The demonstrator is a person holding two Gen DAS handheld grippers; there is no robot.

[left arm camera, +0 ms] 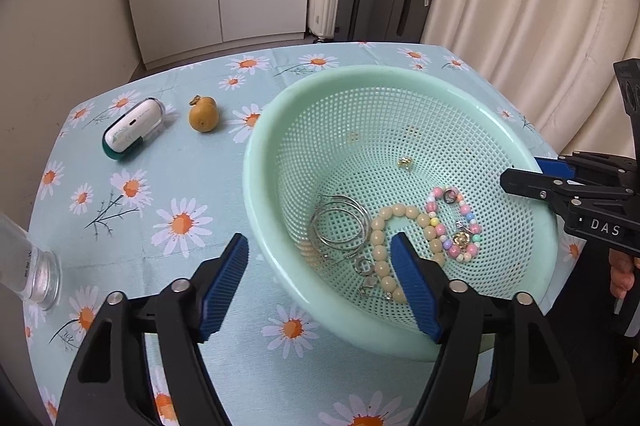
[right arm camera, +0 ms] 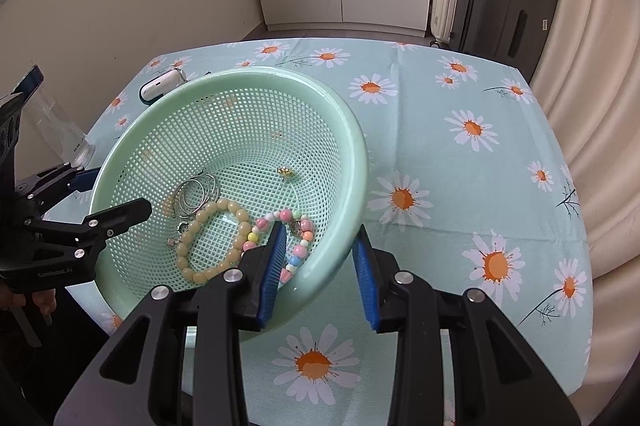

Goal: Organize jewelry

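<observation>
Mint-green mesh basket (left arm camera: 276, 130) sits tilted with cream bead bracelet (left arm camera: 380, 246) and pastel bracelet (left arm camera: 466, 222) inside; left gripper (left arm camera: 322, 290) wide, right gripper (right arm camera: 320, 274) narrower, both straddling its near rim unclamped, so each should probably seat squarely before closing.

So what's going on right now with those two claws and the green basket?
Left gripper open, straddling basket rim. Right gripper open, straddling the opposite rim, holding nothing. Bead bracelets and hoop earrings loose inside. Nothing blocking.
</observation>
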